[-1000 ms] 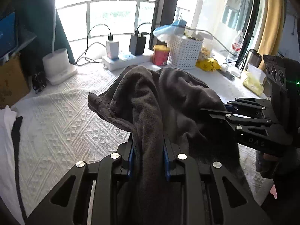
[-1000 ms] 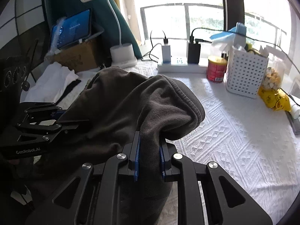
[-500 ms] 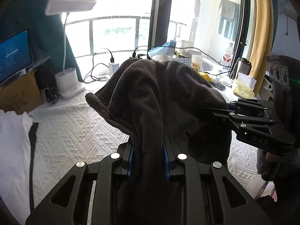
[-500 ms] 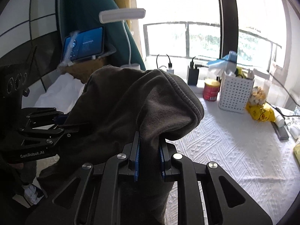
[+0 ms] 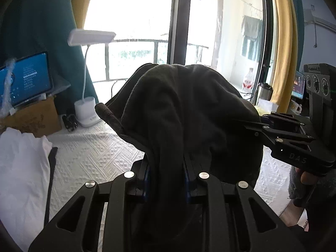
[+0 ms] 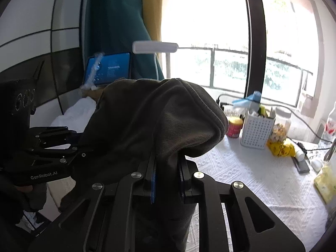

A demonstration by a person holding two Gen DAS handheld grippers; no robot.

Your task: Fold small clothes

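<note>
A dark grey fleece garment [image 5: 189, 109] hangs bunched in the air between both grippers, lifted above the white textured tablecloth [image 5: 94, 147]. My left gripper [image 5: 167, 168] is shut on a fold of it, its blue pads pressing the cloth. My right gripper [image 6: 167, 168] is shut on another fold of the same garment [image 6: 157, 121]. Each gripper shows in the other's view: the right gripper [image 5: 260, 124] enters from the right, the left gripper [image 6: 80, 145] from the left. The garment hides much of the table behind it.
A white garment [image 5: 21, 163] lies on the left. A white desk lamp [image 5: 87, 109], a tablet [image 5: 25, 82] on a cardboard box, a white basket [image 6: 256, 128], a red can [image 6: 234, 126], yellow packets [image 6: 280, 146] and cables line the window side.
Both grippers have risen with the dark garment and tilted up, so more window and less table shows. The grips on the cloth are unchanged.
</note>
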